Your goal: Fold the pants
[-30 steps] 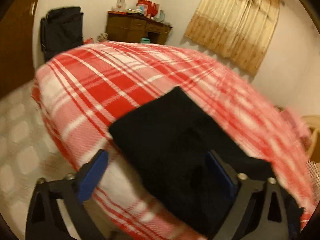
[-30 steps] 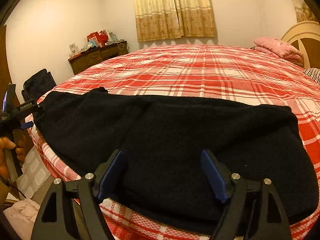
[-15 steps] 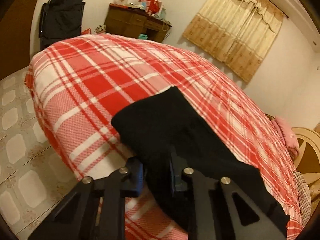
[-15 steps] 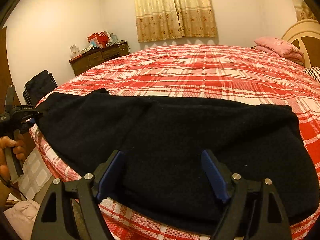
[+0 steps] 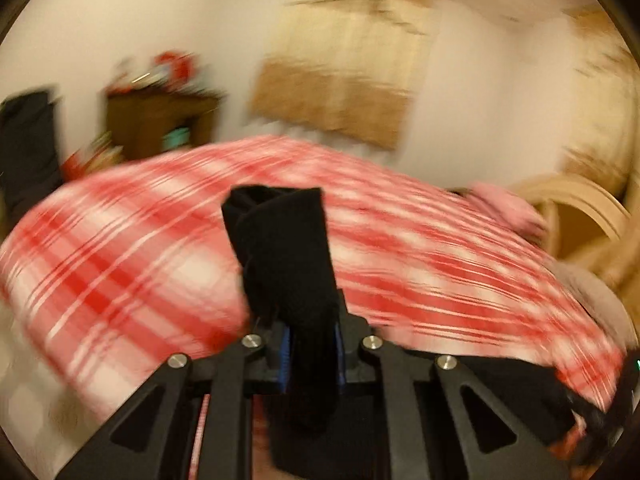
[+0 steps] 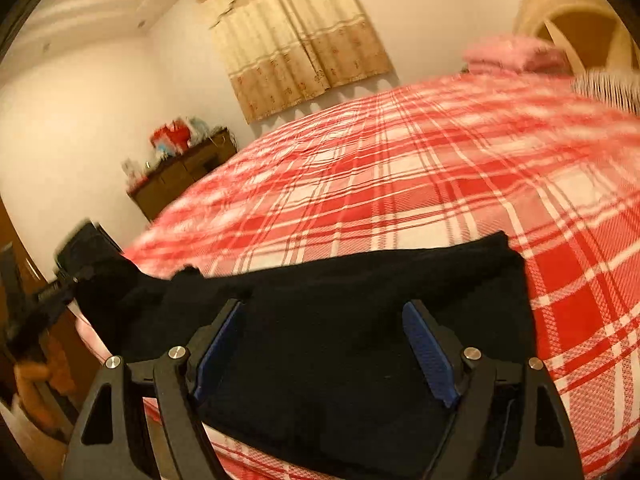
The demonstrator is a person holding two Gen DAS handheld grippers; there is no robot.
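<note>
Black pants (image 6: 340, 312) lie along the near edge of the bed with the red plaid cover (image 6: 400, 184). My left gripper (image 5: 310, 344) is shut on the leg end of the pants (image 5: 284, 248) and holds it lifted above the bed; the cloth stands up between the fingers. This view is blurred by motion. The left gripper also shows at the left of the right wrist view (image 6: 48, 300), holding the raised leg end. My right gripper (image 6: 324, 348) is open, its blue pads (image 6: 430, 356) on either side of the waist part of the pants, close above the cloth.
A wooden dresser (image 6: 180, 176) with clutter stands against the far wall. A curtain (image 6: 296, 40) hangs behind the bed. A pink pillow (image 6: 516, 54) and a cream headboard (image 6: 576, 20) are at the bed's right end. A dark chair (image 5: 28, 156) stands at the left.
My left gripper closed on the leg end of the pants and lifted it off the bed, swinging right. My right gripper stayed open and tilted over the waist.
</note>
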